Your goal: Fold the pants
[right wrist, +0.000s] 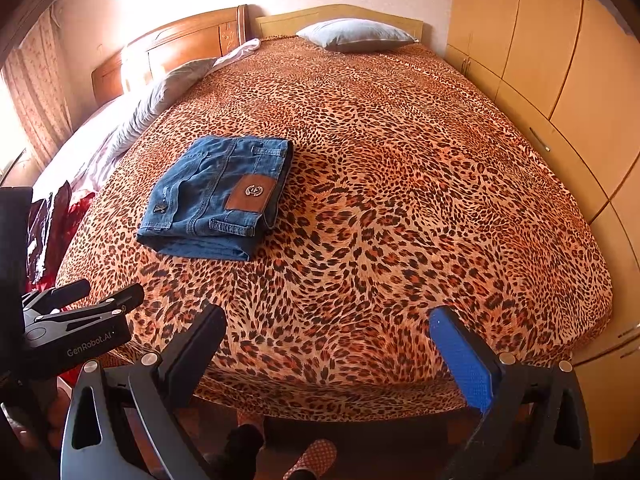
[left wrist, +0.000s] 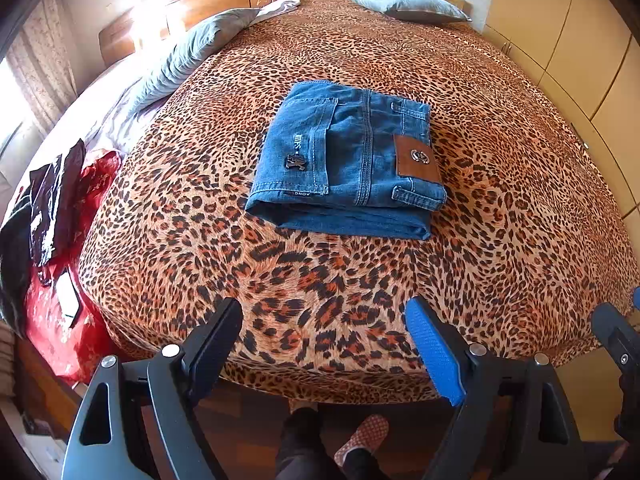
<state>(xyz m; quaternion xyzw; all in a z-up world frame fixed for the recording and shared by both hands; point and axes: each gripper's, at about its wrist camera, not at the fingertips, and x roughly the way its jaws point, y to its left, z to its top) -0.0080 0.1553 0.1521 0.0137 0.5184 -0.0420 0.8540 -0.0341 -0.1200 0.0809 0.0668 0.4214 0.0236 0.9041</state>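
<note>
- Your left gripper [left wrist: 324, 344] is spread wide and holds nothing; it hangs over the near edge of the bed, well short of the cloth.
- Your right gripper [right wrist: 328, 352] is likewise spread and empty; both seem drawn back because no grip is needed now.
- The pants [left wrist: 346, 160] lie as a compact folded stack on the leopard bedspread [left wrist: 500, 208], leather patch [left wrist: 418, 158] up; the fold looks finished.
- The flat spread keeps the layers square; the grey pillow [right wrist: 356, 34] sits far off by the headboard.
</note>
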